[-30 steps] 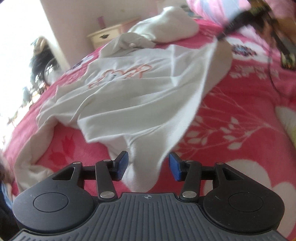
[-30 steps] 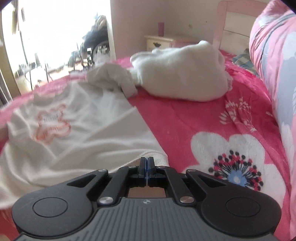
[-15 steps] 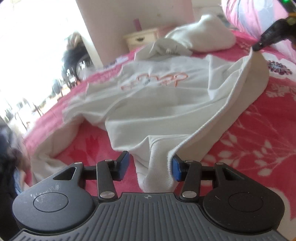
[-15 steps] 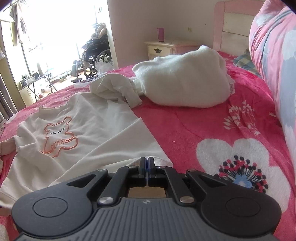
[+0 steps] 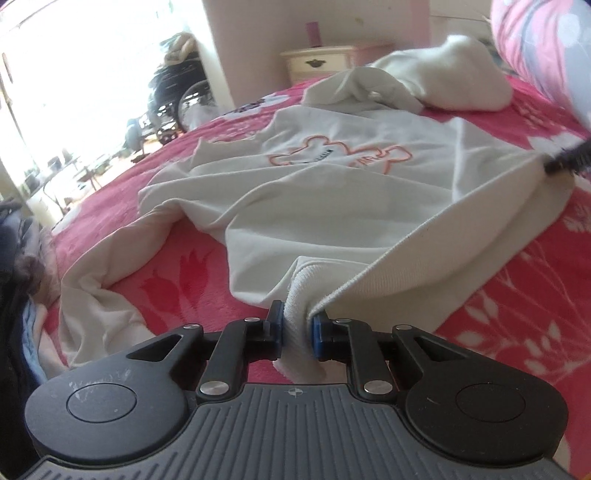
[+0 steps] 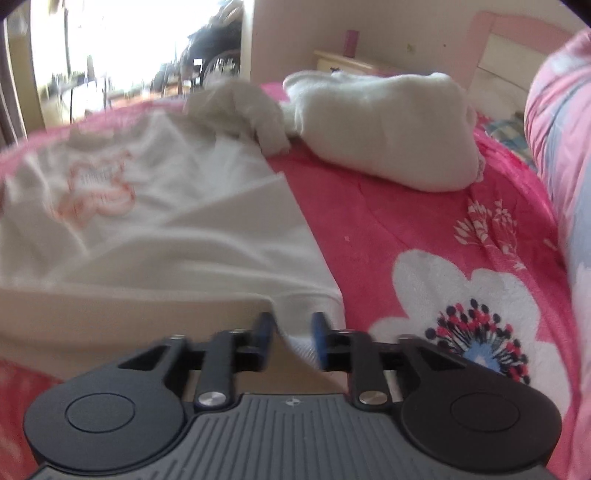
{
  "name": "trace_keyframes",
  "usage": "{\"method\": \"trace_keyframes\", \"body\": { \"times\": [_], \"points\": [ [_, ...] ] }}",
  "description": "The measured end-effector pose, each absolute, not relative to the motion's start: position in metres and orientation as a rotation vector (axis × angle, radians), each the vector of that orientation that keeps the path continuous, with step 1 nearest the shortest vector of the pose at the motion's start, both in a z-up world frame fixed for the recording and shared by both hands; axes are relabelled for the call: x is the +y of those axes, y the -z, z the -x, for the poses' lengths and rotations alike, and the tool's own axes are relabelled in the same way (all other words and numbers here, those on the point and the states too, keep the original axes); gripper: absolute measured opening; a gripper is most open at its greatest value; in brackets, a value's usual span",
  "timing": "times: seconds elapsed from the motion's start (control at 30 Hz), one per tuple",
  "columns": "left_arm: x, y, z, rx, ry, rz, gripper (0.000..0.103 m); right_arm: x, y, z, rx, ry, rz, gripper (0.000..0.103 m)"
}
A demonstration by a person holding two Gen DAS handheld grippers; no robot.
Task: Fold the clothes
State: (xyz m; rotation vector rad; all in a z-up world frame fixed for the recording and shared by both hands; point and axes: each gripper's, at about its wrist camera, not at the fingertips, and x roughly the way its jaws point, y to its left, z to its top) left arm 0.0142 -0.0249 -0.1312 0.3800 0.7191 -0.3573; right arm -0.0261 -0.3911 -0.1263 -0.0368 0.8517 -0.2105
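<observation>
A cream-white cotton sweatshirt with an orange bear outline printed on its chest (image 5: 332,192) lies spread on the pink floral fleece blanket (image 5: 192,273) that covers the bed, its ribbed hem toward the near edge and its neck toward the far end. One long sleeve trails off to the left edge of the blanket.

The left gripper (image 5: 297,332) has just been closing, and its blue pads now pinch a bunched corner of the ribbed hem, narrow around the thick cloth. From that pinch the hem runs taut up to the right, where a dark gripper tip shows blurred at the picture's edge.

The right gripper (image 6: 291,334) has just been opening; its jaws stand partly apart, with the other hem corner of the sweatshirt lying between them. Whether the pads touch the cloth cannot be told through the blur.

Beyond the sweatshirt's neck a crumpled beige garment (image 6: 240,107) sits beside a bulky white fleecy bundle (image 6: 388,125) near the head of the bed. A cream bedside cabinet (image 5: 325,61) stands past the far edge, with a small purple cup (image 5: 314,31) on top.
</observation>
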Motion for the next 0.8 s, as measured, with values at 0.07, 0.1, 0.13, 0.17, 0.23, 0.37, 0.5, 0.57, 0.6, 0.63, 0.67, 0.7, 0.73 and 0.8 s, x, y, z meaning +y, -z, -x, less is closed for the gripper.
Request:
{"method": "trace_keyframes", "body": {
  "times": [0.07, 0.1, 0.13, 0.17, 0.23, 0.37, 0.5, 0.57, 0.6, 0.63, 0.67, 0.7, 0.73, 0.8],
  "points": [
    [-0.024, 0.132, -0.018, 0.731, 0.347, -0.369, 0.015, -0.391, 0.134, 0.029, 0.870, 0.225, 0.070, 0.040],
    [-0.024, 0.134, -0.019, 0.739, 0.346, -0.370, 0.015, -0.393, 0.137, 0.030, 0.871, 0.231, 0.076, 0.042],
    [-0.024, 0.136, -0.021, 0.748, 0.346, -0.372, 0.015, -0.395, 0.139, 0.031, 0.870, 0.237, 0.082, 0.042],
    [-0.024, 0.138, -0.022, 0.759, 0.348, -0.379, 0.017, -0.396, 0.140, 0.030, 0.870, 0.243, 0.086, 0.043],
    [-0.026, 0.141, -0.021, 0.763, 0.352, -0.397, 0.018, -0.400, 0.142, 0.028, 0.871, 0.258, 0.089, 0.050],
    [-0.029, 0.149, -0.020, 0.761, 0.354, -0.435, 0.020, -0.407, 0.145, 0.027, 0.865, 0.266, 0.080, 0.051],
    [-0.039, 0.159, -0.015, 0.749, 0.372, -0.507, 0.027, -0.404, 0.143, 0.024, 0.839, 0.266, 0.045, 0.045],
    [-0.038, 0.158, -0.017, 0.737, 0.347, -0.487, 0.025, -0.401, 0.141, 0.022, 0.822, 0.252, 0.042, 0.044],
    [-0.037, 0.156, -0.018, 0.732, 0.332, -0.471, 0.022, -0.399, 0.141, 0.021, 0.819, 0.263, 0.052, 0.044],
    [-0.036, 0.155, -0.019, 0.726, 0.317, -0.455, 0.017, -0.399, 0.142, 0.020, 0.818, 0.285, 0.068, 0.043],
    [-0.032, 0.150, -0.022, 0.716, 0.291, -0.419, 0.015, -0.401, 0.144, 0.020, 0.819, 0.314, 0.075, 0.042],
    [-0.026, 0.143, -0.025, 0.702, 0.259, -0.376, 0.015, -0.404, 0.146, 0.021, 0.820, 0.343, 0.080, 0.042],
    [-0.023, 0.138, -0.027, 0.687, 0.236, -0.355, 0.014, -0.410, 0.148, 0.022, 0.821, 0.363, 0.058, 0.042],
    [-0.018, 0.130, -0.030, 0.658, 0.203, -0.336, 0.013, -0.423, 0.148, 0.024, 0.814, 0.377, -0.035, 0.042]
  ]
}}
